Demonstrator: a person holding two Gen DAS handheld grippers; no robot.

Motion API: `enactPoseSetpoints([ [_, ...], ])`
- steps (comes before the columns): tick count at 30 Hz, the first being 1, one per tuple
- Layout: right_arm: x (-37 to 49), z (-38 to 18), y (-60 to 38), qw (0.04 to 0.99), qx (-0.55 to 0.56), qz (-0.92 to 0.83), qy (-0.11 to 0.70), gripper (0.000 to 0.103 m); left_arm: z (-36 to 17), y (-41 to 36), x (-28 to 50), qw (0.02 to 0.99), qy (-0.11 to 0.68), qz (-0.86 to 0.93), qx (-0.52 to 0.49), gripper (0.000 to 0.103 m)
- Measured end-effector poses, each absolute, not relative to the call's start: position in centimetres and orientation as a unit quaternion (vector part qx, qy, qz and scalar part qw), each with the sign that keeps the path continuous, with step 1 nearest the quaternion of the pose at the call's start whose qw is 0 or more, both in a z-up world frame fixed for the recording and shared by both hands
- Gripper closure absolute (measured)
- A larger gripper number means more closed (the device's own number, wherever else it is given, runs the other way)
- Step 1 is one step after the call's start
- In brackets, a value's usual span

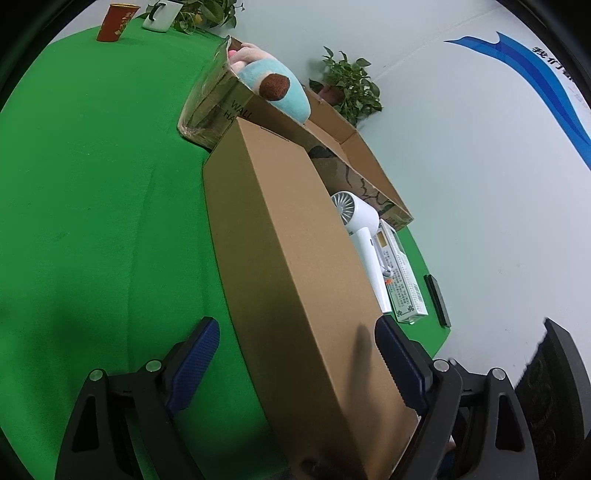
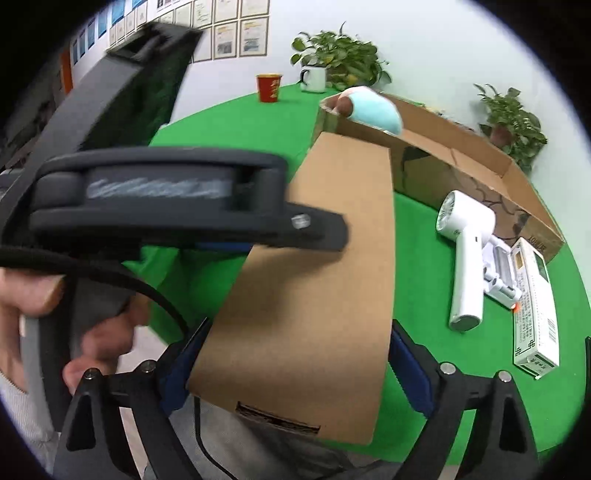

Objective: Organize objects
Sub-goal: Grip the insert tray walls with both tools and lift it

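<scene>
A long brown cardboard flap [image 1: 295, 258] of the open box [image 1: 369, 162] stretches toward me over the green table [image 1: 92, 166]. My left gripper [image 1: 295, 354] is open, its blue pads either side of the flap's near end. In the right wrist view the same flap [image 2: 314, 266] lies between the right gripper's [image 2: 295, 362] open fingers, and the left gripper body [image 2: 166, 199] crosses above it. A plush toy [image 1: 273, 88] sits in the box's far end. A white hair dryer [image 2: 465, 251] and a white carton [image 2: 535, 306] lie beside the box.
A red cup [image 1: 116, 22], a white mug [image 1: 160, 14] and potted plants [image 1: 351, 88] stand at the table's far edge. A black remote [image 1: 437, 299] lies near the table's right edge. The white wall is close behind.
</scene>
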State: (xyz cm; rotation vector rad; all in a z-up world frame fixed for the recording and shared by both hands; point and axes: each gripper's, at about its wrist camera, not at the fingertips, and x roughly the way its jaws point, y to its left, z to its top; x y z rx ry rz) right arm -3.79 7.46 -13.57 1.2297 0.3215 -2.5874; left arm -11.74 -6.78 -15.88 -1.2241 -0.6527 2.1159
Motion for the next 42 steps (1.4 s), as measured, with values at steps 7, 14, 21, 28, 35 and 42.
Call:
enactPoseSetpoints([
  [7,-4.0,-12.9,10.5,0.168,0.429,-0.887,-0.017,0.013,-15.9,-8.1,-11.3,0.308,-0.272,0.792,-0.451,0.015],
  [14,-4.6,-14.0,12.9,0.26,0.457,-0.827,-0.201,0.014,-14.3,-7.5,-11.0,0.338,-0.294,0.782,-0.433,0.033],
  [21,-5.3,-16.0,15.1,0.317,0.478,-0.755,-0.317,0.012,-12.3,-5.6,-10.8,0.322,-0.277,0.795,-0.432,0.047],
  [28,-4.2,-14.7,18.6,0.275,0.461,-0.791,-0.292,0.009,-10.5,-3.0,-10.4,0.337,-0.255,0.799,-0.428,0.048],
  [35,-2.8,-11.3,19.5,0.247,0.424,-0.847,-0.206,0.009,-9.5,0.5,-10.0,0.365,-0.227,0.797,-0.425,0.053],
  [42,-2.5,-11.4,20.0,0.242,0.423,-0.852,-0.193,0.009,-8.8,4.7,-9.2,0.376,-0.173,0.8,-0.434,0.053],
])
